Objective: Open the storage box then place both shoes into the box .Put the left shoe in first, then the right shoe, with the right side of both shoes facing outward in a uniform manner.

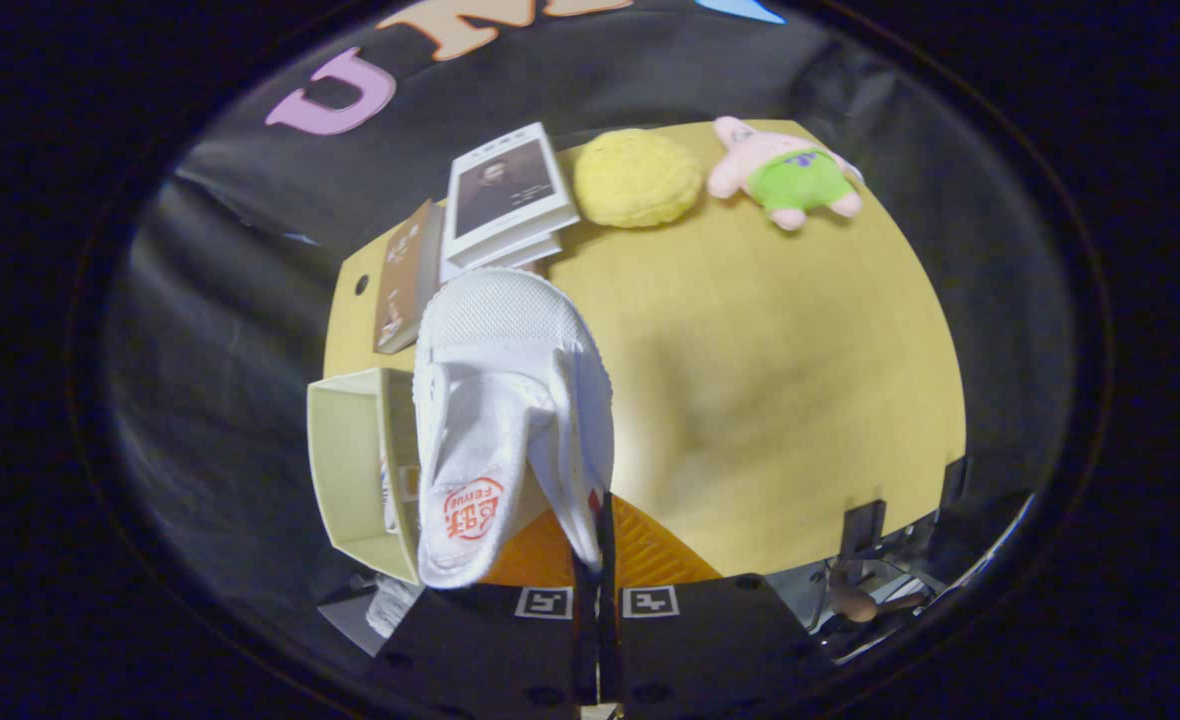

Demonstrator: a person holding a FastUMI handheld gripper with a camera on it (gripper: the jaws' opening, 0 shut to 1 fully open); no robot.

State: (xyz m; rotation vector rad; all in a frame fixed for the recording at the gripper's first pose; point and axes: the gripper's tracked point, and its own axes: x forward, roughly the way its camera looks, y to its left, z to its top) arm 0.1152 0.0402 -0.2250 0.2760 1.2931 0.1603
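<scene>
One white shoe hangs from my hand-held gripper in the gripper view. I see the two fingers nearly closed together, pinching the shoe's fabric edge near the heel opening, so the shoe is lifted above the table with its mesh toe pointing to the far side and its insole, marked with a red logo, turned toward me. An orange sole shows just under the heel, close to the fingers.

Left of the held shoe, at the near left corner of the table, sits the pale storage box, open on top; something white lies inside it, but I cannot tell what it is, since the shoe hides most of it.

Beyond the shoe, at the far left, a stack of books lies on the table, and a brown book lies just to its left. To the right of the stack rests a yellow round cushion, and farther right a pink plush toy in green shorts, near the far edge.
</scene>
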